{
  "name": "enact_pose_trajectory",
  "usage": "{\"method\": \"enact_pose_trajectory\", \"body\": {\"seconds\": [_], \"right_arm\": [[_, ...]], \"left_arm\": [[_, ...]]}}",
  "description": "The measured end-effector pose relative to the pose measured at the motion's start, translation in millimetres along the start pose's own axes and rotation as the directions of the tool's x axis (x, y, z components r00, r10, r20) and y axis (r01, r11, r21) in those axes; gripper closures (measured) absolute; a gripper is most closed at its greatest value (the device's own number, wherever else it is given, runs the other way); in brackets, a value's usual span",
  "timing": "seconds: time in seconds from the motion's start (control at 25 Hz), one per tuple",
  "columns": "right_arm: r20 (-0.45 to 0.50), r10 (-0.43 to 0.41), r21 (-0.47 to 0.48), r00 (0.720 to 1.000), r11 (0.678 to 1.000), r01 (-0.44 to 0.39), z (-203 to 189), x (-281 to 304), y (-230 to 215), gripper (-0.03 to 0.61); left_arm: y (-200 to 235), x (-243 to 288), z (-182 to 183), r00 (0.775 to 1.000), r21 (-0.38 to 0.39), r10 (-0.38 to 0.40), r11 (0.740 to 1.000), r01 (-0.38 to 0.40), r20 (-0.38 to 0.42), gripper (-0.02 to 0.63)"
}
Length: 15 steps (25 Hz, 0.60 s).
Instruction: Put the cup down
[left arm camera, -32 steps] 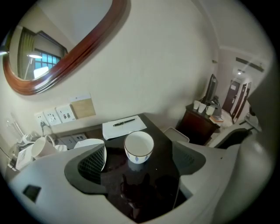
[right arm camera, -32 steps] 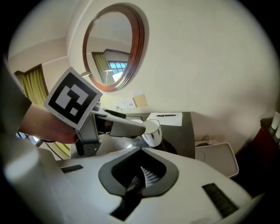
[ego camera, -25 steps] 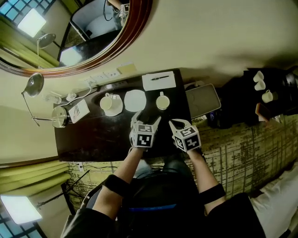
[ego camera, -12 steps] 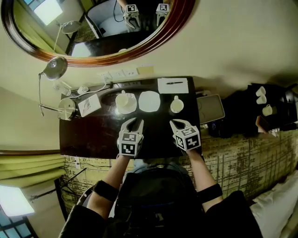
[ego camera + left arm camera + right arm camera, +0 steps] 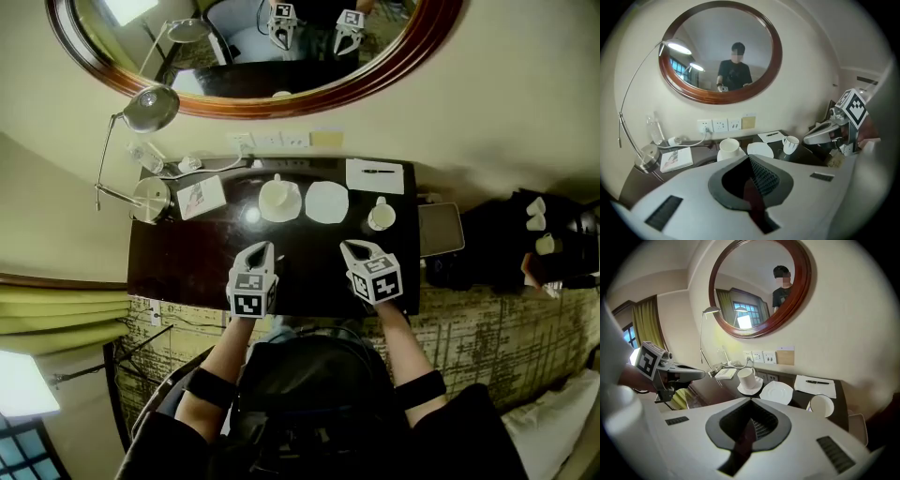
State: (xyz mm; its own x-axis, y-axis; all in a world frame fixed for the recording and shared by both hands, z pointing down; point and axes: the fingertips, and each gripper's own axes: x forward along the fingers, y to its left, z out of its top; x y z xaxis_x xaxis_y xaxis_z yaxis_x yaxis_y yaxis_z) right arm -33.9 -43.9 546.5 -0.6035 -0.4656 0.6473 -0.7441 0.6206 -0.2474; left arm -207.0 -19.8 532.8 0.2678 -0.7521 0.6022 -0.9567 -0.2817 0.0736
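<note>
Dark worktop carries the white cup, upright just beside an empty saucer. We hold the left gripper and right gripper short of it, touching nothing: left fingers have just been closing, and both pairs sit together, empty.

The desk is dark brown; the cup, the second cup, the empty saucer and the notepad are white. The mirror frame is reddish-brown, the curtain yellow-green, the carpet olive with dark crosshatching. The left gripper and right gripper are pale grey, with black-and-white square markers.
</note>
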Motion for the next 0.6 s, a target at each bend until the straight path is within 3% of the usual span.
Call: {"method": "enact_pose_trajectory", "body": {"seconds": [0.32,0.6], "right_arm": [[-0.023,0.019,0.000,1.000,1.000,-0.019,-10.1,8.6,23.5,0.577],[-0.022,0.028,-0.007,0.999,1.000,-0.028,-10.6,9.1,31.1,0.577]], "left_arm": [[17.7,-15.6,-19.9,1.000,-0.082,0.003,0.997,-0.004,-0.011,0.612],[20.8,-12.8,-22.7,1.000,-0.064,-0.004,0.998,0.003,-0.008,0.613]]}}
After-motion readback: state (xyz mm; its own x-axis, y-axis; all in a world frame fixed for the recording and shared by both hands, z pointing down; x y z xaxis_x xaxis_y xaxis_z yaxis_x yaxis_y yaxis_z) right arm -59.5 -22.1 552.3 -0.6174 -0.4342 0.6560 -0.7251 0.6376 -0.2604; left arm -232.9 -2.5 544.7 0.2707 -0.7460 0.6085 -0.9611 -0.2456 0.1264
